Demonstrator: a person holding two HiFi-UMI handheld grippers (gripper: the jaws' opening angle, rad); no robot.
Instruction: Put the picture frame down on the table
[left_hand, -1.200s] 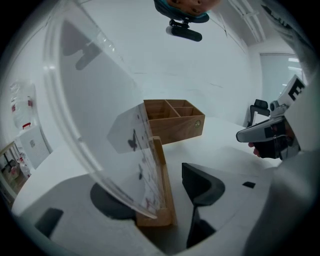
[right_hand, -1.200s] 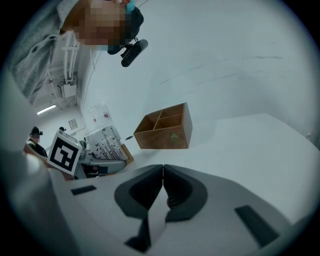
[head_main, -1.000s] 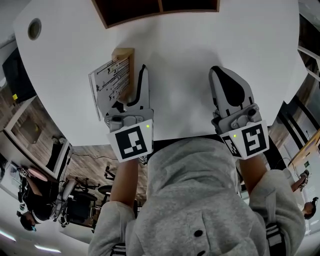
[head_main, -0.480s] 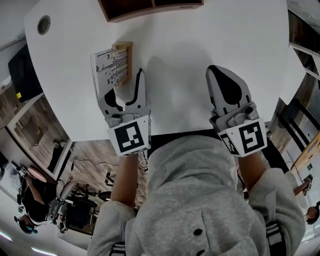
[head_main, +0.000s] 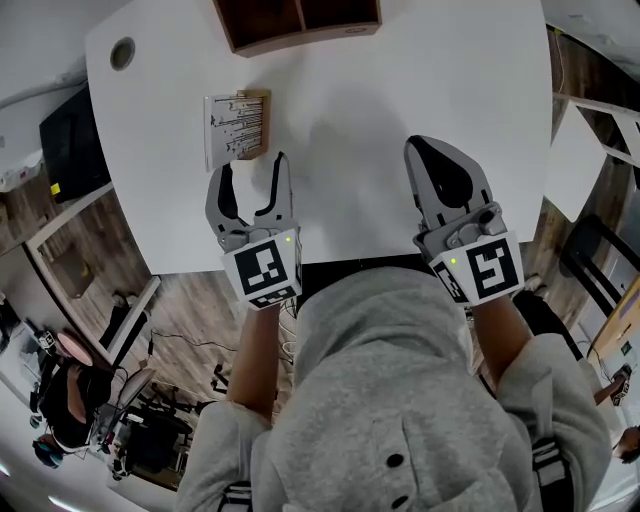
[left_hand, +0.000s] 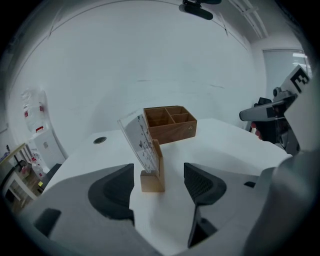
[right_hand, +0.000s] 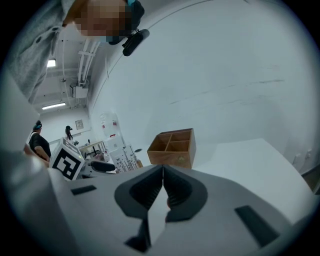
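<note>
The picture frame (head_main: 236, 126) is a clear printed panel in a small wooden base; it stands on the white table (head_main: 400, 80), leaning a little. In the left gripper view the picture frame (left_hand: 145, 150) stands just beyond the jaws, apart from them. My left gripper (head_main: 250, 170) is open and empty, drawn back toward the table's near edge; in its own view the left gripper (left_hand: 159, 182) holds nothing. My right gripper (head_main: 440, 150) is shut and empty over the table's near right; the right gripper (right_hand: 162, 182) has its jaws meeting.
A wooden compartment box (head_main: 300, 20) sits at the table's far edge, also seen as the box (left_hand: 170, 122) and the box (right_hand: 172, 147). A round cable hole (head_main: 123, 52) lies at the far left. The table's near edge runs just under both grippers.
My left gripper has let go of the picture frame, opened and pulled back toward me. The frame now stands alone. The right gripper stayed shut.
</note>
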